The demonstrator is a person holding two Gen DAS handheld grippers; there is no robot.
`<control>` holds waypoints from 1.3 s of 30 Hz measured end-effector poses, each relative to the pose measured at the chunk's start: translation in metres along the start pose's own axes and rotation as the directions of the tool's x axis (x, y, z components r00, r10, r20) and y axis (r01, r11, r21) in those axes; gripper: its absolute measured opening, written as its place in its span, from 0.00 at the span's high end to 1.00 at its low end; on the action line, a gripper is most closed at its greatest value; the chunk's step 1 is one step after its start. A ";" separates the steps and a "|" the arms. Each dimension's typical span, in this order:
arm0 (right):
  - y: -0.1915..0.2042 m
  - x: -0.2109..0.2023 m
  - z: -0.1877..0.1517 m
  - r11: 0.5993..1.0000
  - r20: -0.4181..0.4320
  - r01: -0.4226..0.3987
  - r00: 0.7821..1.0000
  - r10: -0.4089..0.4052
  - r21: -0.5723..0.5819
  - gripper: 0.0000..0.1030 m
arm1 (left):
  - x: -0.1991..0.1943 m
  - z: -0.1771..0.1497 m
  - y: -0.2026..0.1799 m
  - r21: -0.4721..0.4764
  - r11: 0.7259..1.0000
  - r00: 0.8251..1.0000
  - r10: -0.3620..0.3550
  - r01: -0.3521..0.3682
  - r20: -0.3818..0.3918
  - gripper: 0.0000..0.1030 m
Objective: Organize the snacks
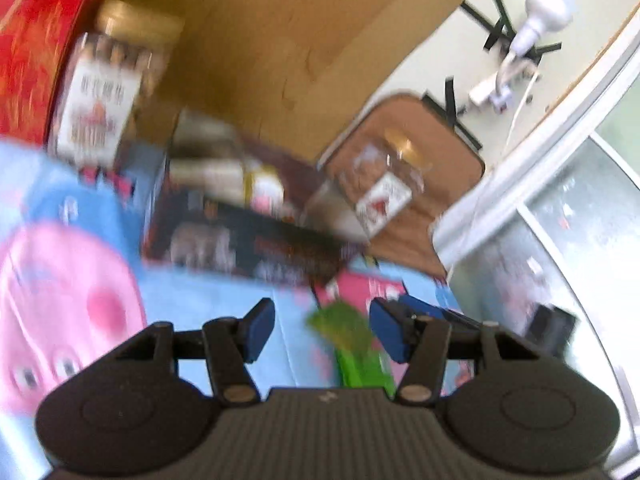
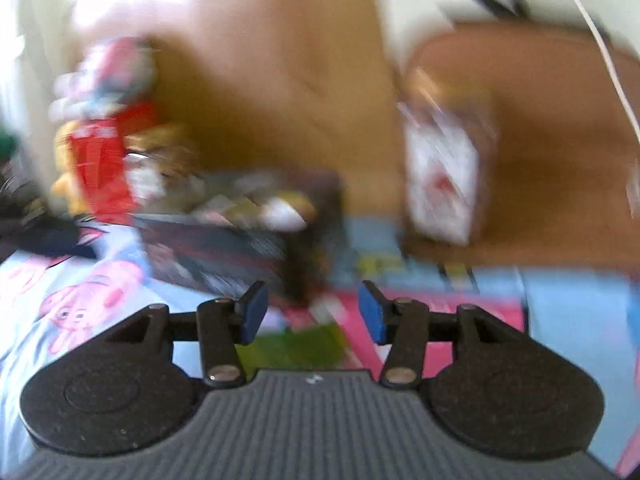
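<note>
While both the left gripper (image 1: 322,330) and right gripper (image 2: 312,312) are held apart and empty, the clear snack jar (image 2: 442,168) at right could be toppled by a blurred, hasty approach.

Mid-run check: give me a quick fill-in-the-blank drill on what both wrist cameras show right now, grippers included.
1. The left gripper has its jaws ____, with nothing held between them.
2. The pads on the right gripper are coloured ____.
3. The clear jar with the white label stands on a ____ tray.
4. The cloth under the snacks shows a pink cartoon ____.

Missing words: open; blue; brown; pig
</note>
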State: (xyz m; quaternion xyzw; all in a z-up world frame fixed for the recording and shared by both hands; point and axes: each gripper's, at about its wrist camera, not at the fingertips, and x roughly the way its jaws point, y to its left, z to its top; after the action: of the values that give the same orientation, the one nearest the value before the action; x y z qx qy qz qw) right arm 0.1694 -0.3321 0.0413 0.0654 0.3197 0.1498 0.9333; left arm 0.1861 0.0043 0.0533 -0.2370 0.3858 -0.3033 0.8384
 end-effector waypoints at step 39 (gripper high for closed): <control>0.156 0.082 -0.050 0.855 -0.197 -0.416 0.852 0.485 0.309 0.93 | -0.047 -0.043 0.118 -0.281 0.960 0.999 0.010 0.003 0.046 0.82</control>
State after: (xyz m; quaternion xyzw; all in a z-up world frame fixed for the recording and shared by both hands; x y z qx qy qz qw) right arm 0.1631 -0.1570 -0.0120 0.2375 0.4345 0.3311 0.8032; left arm 0.1661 0.1126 -0.0224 -0.3601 0.4056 -0.2381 0.8057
